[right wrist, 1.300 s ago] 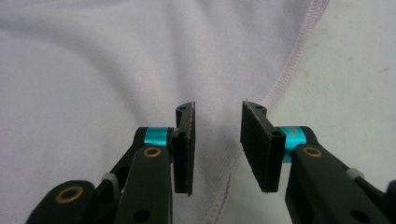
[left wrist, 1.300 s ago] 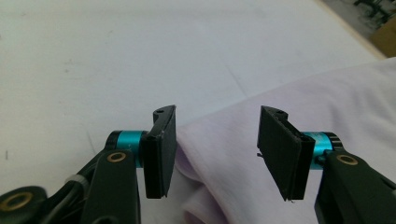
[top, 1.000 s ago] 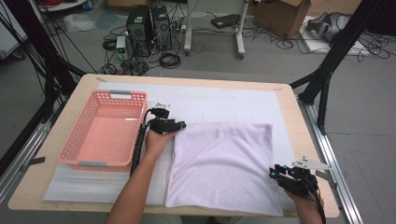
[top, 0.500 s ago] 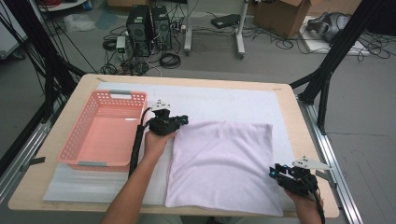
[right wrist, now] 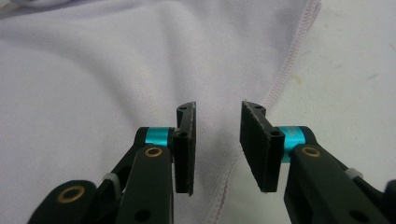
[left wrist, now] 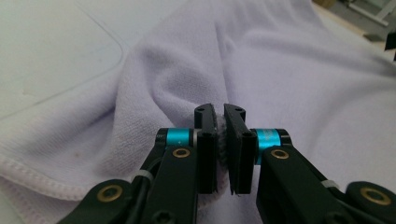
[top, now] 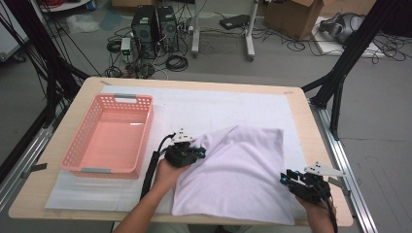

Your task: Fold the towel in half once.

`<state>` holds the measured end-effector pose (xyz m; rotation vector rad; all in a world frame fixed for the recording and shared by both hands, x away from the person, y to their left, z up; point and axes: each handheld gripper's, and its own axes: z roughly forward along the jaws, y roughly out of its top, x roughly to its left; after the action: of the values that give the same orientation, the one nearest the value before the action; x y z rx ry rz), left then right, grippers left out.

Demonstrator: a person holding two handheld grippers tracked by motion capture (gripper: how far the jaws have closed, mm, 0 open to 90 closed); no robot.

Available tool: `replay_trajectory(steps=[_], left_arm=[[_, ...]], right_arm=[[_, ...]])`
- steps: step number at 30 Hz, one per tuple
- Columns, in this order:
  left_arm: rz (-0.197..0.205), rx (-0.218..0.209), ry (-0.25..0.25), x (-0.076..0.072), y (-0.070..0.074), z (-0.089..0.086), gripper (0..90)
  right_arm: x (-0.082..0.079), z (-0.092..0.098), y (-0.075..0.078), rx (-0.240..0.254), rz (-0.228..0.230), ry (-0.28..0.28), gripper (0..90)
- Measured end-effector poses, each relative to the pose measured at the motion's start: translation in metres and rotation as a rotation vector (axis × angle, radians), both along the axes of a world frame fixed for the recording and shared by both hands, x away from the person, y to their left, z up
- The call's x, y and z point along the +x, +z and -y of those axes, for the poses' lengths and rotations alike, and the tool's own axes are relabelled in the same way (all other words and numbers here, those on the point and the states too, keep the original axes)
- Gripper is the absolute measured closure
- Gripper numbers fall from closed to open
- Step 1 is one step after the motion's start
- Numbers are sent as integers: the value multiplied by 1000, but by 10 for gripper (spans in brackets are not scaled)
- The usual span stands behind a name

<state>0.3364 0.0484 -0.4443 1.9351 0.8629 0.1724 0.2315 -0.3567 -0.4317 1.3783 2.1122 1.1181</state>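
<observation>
Folding step: L gripper (left wrist: 219, 140) clamped on far-left corner of pale lilac terry towel (top: 243, 174), lifted to draw it across. R gripper (right wrist: 217, 140) jaws parted, astride hem at table's (top: 311, 126) near-right corner, prob. as anchor.

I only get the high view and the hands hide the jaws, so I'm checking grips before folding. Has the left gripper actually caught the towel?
Observer: Yes. The left gripper has just closed; its jaws pinch a fold of the lavender towel.
Operator: And the right one?
Observer: The right gripper has its jaws apart, with nothing pinched.
Operator: What lies under it?
Observer: The towel's stitched hem runs between its jaws.
</observation>
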Motion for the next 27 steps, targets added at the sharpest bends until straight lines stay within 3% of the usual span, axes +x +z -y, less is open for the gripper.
replay_trajectory(steps=[5,7,9,12,13,16,20,24,27], left_arm=[[-5,12,-4,-1,0,3,666],[-10,2,-3,-1,1,1,574],[18,-28,6,-2,6,-4,501],[96,-89,61,-2,18,-16,482],[124,-100,102,0,23,-23,489],[155,-63,165,9,28,-33,633],[116,-36,153,18,24,-36,691],[39,-5,112,22,15,-31,641],[16,39,99,24,9,-24,604]], right_arm=[[3,-3,7,12,22,4,614],[12,-8,13,1,50,5,567],[24,-12,13,-9,57,2,543],[38,-16,4,-14,30,7,553],[40,-18,3,-18,27,11,553],[40,-23,-1,-19,26,31,558],[39,-23,1,-13,37,34,559],[38,-22,1,-9,37,35,561],[37,-22,0,-12,34,41,566]])
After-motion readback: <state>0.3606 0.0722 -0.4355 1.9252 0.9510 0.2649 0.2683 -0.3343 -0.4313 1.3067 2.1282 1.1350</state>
